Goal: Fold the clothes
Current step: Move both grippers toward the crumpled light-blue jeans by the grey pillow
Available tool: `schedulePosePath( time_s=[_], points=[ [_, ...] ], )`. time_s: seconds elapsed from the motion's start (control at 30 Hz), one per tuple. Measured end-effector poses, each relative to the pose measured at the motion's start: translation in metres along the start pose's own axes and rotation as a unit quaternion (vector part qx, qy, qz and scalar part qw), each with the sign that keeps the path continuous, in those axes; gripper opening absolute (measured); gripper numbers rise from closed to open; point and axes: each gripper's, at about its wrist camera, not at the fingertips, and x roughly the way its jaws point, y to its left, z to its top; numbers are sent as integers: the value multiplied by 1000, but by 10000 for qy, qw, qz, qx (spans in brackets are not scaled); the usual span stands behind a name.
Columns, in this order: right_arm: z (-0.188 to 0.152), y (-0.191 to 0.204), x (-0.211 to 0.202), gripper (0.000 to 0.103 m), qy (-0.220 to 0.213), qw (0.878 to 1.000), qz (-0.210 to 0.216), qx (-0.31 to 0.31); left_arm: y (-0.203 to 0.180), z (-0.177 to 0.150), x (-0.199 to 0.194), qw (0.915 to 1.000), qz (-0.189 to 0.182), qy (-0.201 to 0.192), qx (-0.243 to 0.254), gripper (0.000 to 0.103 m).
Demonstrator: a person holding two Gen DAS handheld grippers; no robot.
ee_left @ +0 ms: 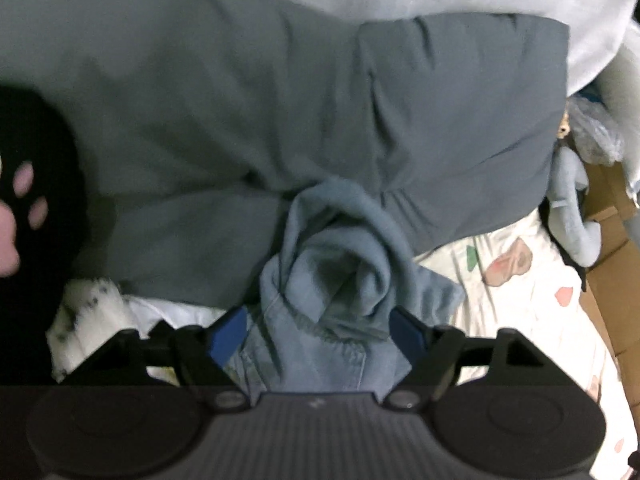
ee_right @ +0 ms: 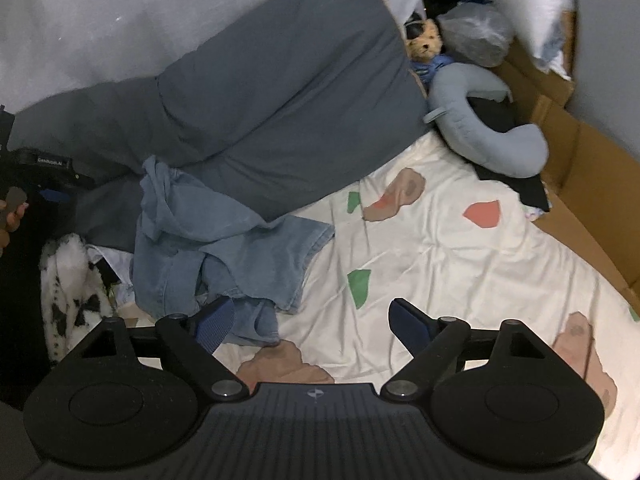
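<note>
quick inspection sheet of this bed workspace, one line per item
surface: white bedsheet with coloured patches, wrinkled
job's things: crumpled blue denim garment beside dark grey pillow
clutter: black-spotted white fluffy fabric, grey curved cushion, small plush toy, clear plastic bag
grippers: left gripper open, denim bunched between its fingers; right gripper open over the sheet at the denim's edge
cables: nothing seen
surroundings: brown cardboard along the bed edge
</note>
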Motion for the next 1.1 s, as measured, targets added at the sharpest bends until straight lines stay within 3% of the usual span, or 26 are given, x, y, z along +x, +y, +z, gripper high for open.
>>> schedulePosePath(
  time_s=[0.33, 0.57, 0.7, 0.77, 0.83, 1.1],
  points=[
    [1, 18, 67, 82, 166, 9987, 324, -344, 28, -49, 65, 9984, 160, -102, -536, 78],
    [7, 40, 109, 79, 144, 9955, 596, -721, 40, -72, 86, 9951, 166, -299, -931, 75],
    [13, 57, 132, 71, 216, 9923, 802, -915, 40, -82, 94, 9931, 140, -382, -1100, 75],
    [15, 68, 143, 69, 259, 9896, 913, -1084, 41, -87, 100, 9920, 170, -395, -1191, 72],
    [19, 82, 154, 66, 351, 9860, 1043, -1253, 42, -89, 105, 9910, 185, -361, -1272, 61],
    [37, 130, 193, 62, 219, 9766, 1382, -1635, 59, -95, 114, 9858, 108, -511, -1598, 60]
  ],
)
